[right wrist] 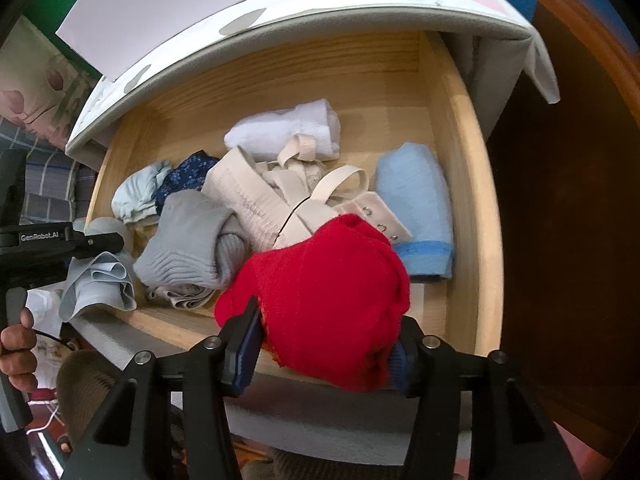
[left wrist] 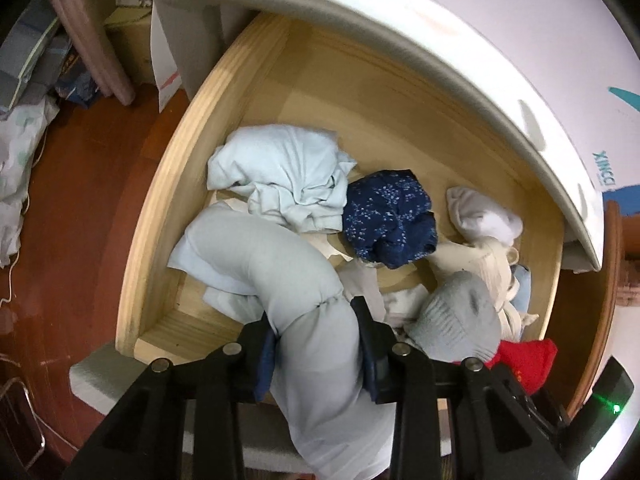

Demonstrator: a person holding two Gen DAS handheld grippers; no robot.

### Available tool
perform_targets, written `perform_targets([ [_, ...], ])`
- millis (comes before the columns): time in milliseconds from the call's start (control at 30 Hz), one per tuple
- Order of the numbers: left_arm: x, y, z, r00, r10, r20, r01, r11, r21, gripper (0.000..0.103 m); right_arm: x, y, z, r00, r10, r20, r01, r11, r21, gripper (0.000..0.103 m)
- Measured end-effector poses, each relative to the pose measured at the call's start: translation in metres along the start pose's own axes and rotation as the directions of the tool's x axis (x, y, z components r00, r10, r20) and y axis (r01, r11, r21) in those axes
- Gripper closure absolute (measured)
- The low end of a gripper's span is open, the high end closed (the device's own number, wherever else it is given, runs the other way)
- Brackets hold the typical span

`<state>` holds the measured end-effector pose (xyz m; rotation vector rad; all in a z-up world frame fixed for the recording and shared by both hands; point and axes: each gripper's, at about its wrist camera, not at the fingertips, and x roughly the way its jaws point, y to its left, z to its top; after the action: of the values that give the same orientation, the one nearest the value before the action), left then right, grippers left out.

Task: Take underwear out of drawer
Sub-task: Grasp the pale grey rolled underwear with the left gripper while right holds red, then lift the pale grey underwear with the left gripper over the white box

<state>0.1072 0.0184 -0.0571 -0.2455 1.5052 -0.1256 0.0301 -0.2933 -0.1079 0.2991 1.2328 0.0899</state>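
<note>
Left wrist view: the left gripper (left wrist: pixel 316 332), at the lower centre of the frame, has its two black jaws clamped on a pale grey-blue cloth garment (left wrist: pixel 256 256), pinching it into a narrow waist; the fabric runs up and to the left from the pads into the open light wooden drawer (left wrist: pixel 160 216) and hangs down past them to the bottom edge. Behind it in the drawer lie a crumpled light blue garment (left wrist: pixel 288 176), a dark navy speckled garment (left wrist: pixel 388 216) just right of it, a rolled white sock (left wrist: pixel 484 212) at the right, and a grey ribbed sock (left wrist: pixel 456 320) near the lower right.

Right wrist view: the right gripper (right wrist: pixel 328 344), at the lower centre, has a bright red knitted garment (right wrist: pixel 328 292) between its jaws, at the drawer's front edge; both blue pads touch the fabric. Above it lie a cream strapped undergarment with metal hooks (right wrist: pixel 280 192) and, at the right wall, a folded light blue towel-like cloth (right wrist: pixel 416 204). At the left edge, a hand (right wrist: pixel 16 348) grips the handle of the other gripper.
</note>
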Motion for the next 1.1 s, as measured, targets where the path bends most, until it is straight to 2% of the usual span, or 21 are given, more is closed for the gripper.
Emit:
perform_targets([
  [100, -0.008, -0.008, -0.006, 0.999, 0.011, 0.033, -0.013, 0.998, 0.054, 0.069, 0.004, 0.003, 0.002, 1.0, 0.01, -0.02, -0.01, 1.0, -0.016, 0.049],
  [233, -0.017, -0.011, -0.012, 0.998, 0.011, 0.063, -0.018, 0.995, 0.103, 0.069, 0.01, 0.014, 0.003, 0.998, 0.006, -0.059, -0.01, 0.998, -0.064, 0.035],
  [400, -0.023, -0.016, -0.02, 0.995, 0.015, 0.1, -0.03, 0.988, 0.149, 0.069, 0.018, 0.025, 0.006, 0.996, -0.02, -0.085, 0.01, 0.994, -0.107, 0.034],
  [467, -0.026, -0.016, -0.021, 0.994, 0.011, 0.11, -0.028, 0.987, 0.158, 0.069, 0.021, 0.028, 0.007, 0.996, -0.017, -0.084, 0.007, 0.993, -0.116, 0.046],
  [500, -0.028, -0.016, -0.022, 0.993, 0.006, 0.116, -0.025, 0.986, 0.162, 0.069, 0.022, 0.028, 0.007, 0.997, -0.016, -0.082, 0.006, 0.993, -0.117, 0.057],
  [667, -0.038, -0.015, -0.025, 0.989, 0.0, 0.146, -0.027, 0.983, 0.179, 0.069, 0.023, 0.03, 0.005, 0.998, -0.023, -0.064, 0.014, 0.992, -0.128, 0.062],
  [933, -0.058, -0.015, -0.033, 0.98, 0.005, 0.201, -0.047, 0.977, 0.206, 0.068, 0.0, 0.017, -0.001, 0.997, 0.007, 0.073, 0.0, 0.996, -0.086, 0.065],
  [1100, -0.078, -0.019, -0.038, 0.966, 0.011, 0.257, -0.074, 0.969, 0.236, 0.068, -0.003, 0.01, -0.001, 0.995, -0.038, 0.091, 0.043, 0.998, -0.052, 0.065],
])
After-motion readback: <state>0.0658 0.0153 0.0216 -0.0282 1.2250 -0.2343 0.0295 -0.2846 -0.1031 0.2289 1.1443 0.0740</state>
